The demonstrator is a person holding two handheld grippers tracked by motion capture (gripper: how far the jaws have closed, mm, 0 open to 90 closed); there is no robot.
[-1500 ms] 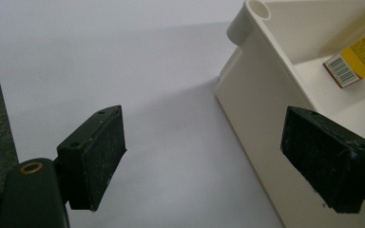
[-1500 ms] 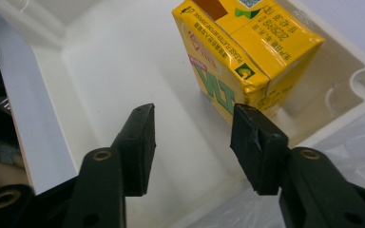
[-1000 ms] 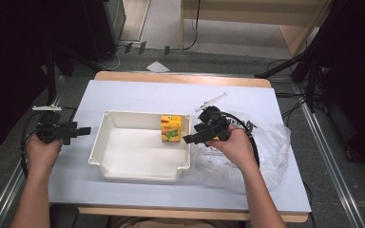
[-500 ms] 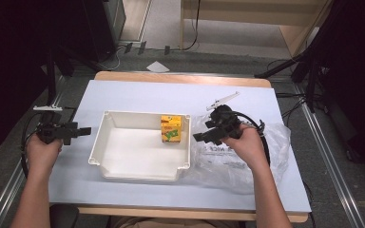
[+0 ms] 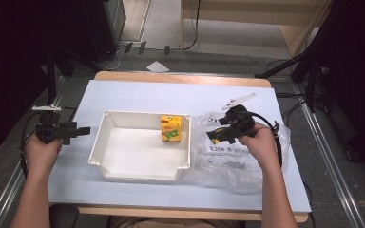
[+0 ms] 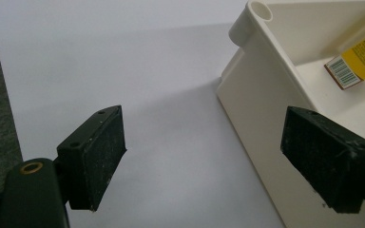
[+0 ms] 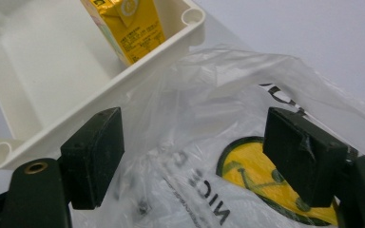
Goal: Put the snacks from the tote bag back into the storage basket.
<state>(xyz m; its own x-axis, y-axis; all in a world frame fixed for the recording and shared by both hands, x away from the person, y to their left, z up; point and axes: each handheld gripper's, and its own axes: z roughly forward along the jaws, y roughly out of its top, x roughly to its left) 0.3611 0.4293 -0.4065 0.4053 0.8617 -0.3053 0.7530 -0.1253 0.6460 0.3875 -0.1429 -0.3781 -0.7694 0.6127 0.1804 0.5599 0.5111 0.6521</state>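
A yellow carton stands upright in the white tray, against its far right corner. To the right of the tray, my right gripper hovers over a clear plastic bag with a yellow logo; its jaws have just been opening and stand wide with nothing gripped between them. Left of the tray, my left gripper is held open, pointing at the tray's left wall; only bare table lies between its pads.
The pale tabletop has free room behind the tray. A small grey plate rides above the right gripper. Cables trail from the right hand over the bag. The table's front edge runs near the forearms.
My right gripper has drawn back rightward from the tray's edge to over the plastic bag, its jaws wider. The carton stays in the tray. The left hand has kept still.
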